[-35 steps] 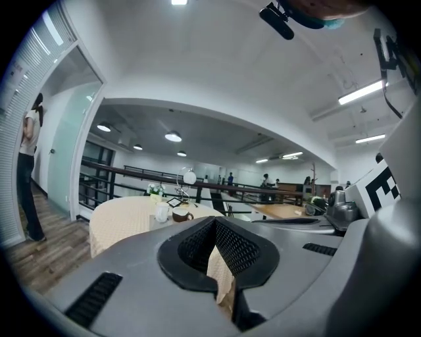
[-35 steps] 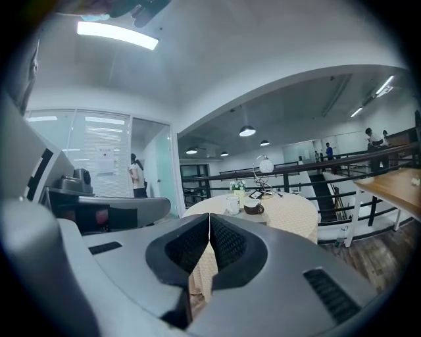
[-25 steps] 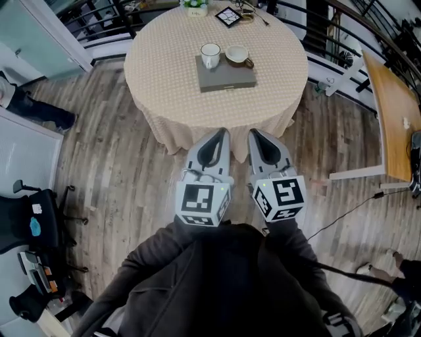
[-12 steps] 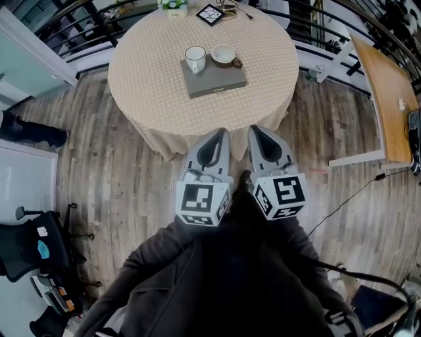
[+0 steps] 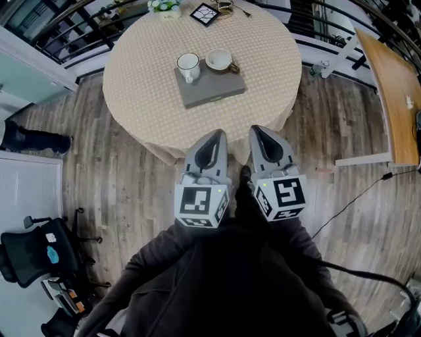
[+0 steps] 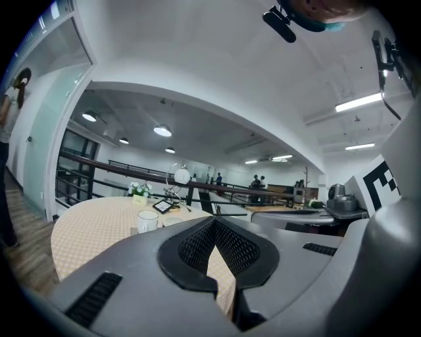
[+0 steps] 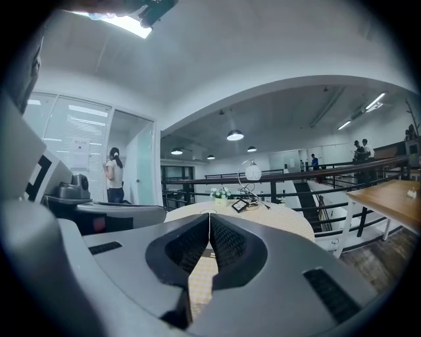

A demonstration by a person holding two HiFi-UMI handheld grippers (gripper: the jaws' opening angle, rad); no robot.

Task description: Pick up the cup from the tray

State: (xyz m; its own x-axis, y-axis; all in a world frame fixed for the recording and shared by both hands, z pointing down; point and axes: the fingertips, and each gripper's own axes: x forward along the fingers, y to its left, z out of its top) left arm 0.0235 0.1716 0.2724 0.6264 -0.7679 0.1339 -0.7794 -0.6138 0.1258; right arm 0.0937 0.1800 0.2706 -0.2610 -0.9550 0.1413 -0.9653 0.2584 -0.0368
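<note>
A white mug and a wider beige cup stand side by side on the far edge of a grey tray. The tray lies on a round table with a beige cloth. In the head view my left gripper and right gripper hover over the wooden floor, short of the table's near edge. Both point at the table, are shut, and hold nothing. The left gripper view shows the white mug beyond the left gripper, well out of reach. The right gripper faces the table top.
A small flower pot and a black-and-white square card sit at the table's far side. A railing runs behind the table. A wooden desk stands at the right, an office chair at the lower left. A cable crosses the floor.
The table and tray have shifted left and slightly nearer in the head view as the person steps forward. Both grippers keep the same place in view and stay shut.
</note>
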